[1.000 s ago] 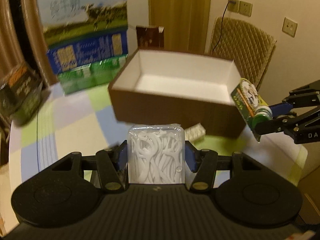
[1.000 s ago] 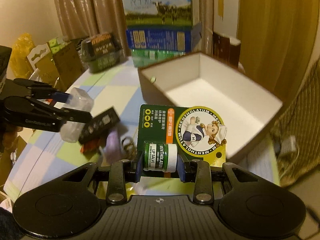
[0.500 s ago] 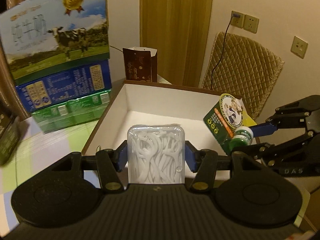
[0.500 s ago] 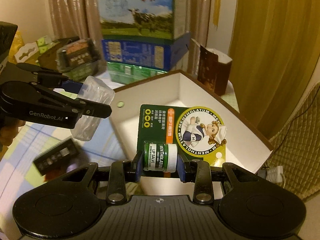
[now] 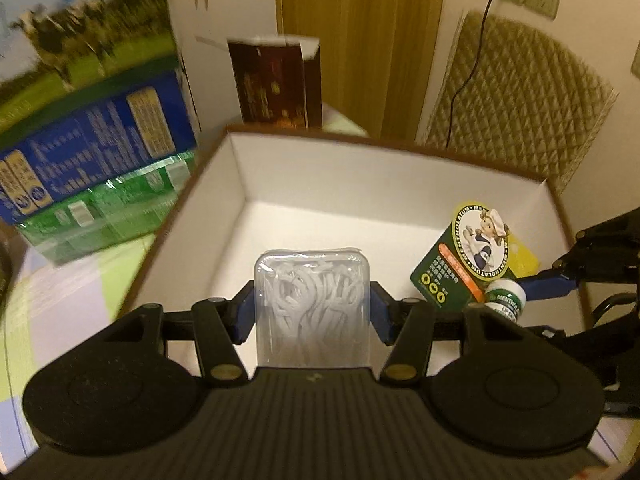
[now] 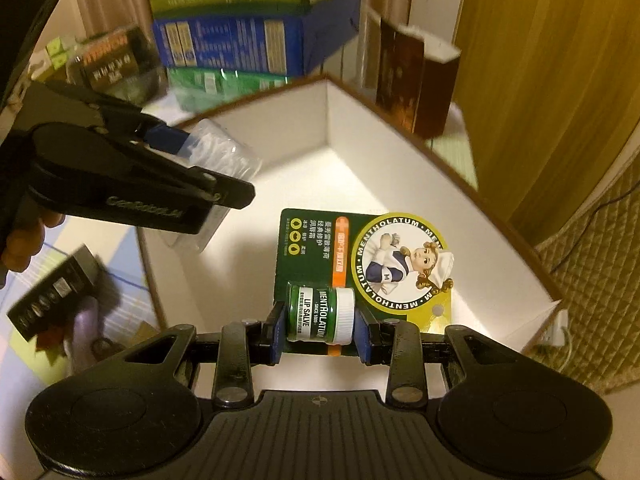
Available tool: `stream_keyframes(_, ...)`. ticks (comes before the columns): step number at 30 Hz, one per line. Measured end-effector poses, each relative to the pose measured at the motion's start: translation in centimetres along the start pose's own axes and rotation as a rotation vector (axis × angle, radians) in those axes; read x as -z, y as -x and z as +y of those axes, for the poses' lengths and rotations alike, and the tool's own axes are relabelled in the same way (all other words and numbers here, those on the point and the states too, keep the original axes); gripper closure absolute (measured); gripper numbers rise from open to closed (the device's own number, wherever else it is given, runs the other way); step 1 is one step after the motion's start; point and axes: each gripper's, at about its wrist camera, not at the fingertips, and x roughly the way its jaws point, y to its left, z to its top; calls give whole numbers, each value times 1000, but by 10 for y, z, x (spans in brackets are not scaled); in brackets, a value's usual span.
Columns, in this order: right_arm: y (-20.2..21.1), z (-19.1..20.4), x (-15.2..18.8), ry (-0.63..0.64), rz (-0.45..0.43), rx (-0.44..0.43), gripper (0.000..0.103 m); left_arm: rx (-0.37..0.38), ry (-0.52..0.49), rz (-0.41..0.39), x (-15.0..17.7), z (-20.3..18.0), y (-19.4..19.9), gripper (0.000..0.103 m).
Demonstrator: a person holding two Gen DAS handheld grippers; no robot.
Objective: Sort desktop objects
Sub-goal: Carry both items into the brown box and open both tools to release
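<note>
In my left wrist view, the left gripper (image 5: 312,312) has its fingers pinching the clear case of floss picks (image 5: 312,304) at the lower centre. A second ago the brown storage box (image 5: 384,172) sat ahead with its outer wall facing me; now its white floor fills the middle of the frame, so I have carried the case over the opening. At the right edge the right gripper (image 5: 520,296) holds the lip salve card (image 5: 468,264) inside the box outline too.

In my right wrist view, the fingers clamp the small green lip salve jar (image 6: 320,312) on its card, low centre, with the box floor behind it where tabletop (image 6: 120,280) clutter showed before. I judge both items ready to lower and release.
</note>
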Motion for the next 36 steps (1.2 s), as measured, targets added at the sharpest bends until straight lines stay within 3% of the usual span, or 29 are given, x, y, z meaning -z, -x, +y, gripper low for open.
stream_keyframes(6,-33,-14,-1,-23,103,2,71,-4,-17,120,5,-5,-38,50)
stream_keyframes(14,-53,-23,-2,-46,158,-21,71,-36,-41,219,7,-8,-62,50)
stream_keyframes(19,-57,-27,-2,-56,169,-25,71,-63,-22,219,2,-5,-62,41)
stream_keyframes(32,-50,-33,0,-53,137,-35,71,-89,-12,189,2,-4,-45,40)
stream_keyframes(33,-49,-32,0,-49,136,-26,69,-93,-8,186,2,-3,-43,40)
stream_keyframes(34,-49,-29,-1,-44,134,-19,61,-95,-3,182,2,-2,-40,40)
stream_keyframes(35,-47,-27,-2,-35,123,-16,45,-97,1,177,2,-2,-37,40)
stream_keyframes(36,-43,-26,-1,-27,108,-9,36,-100,6,171,3,-1,-34,39)
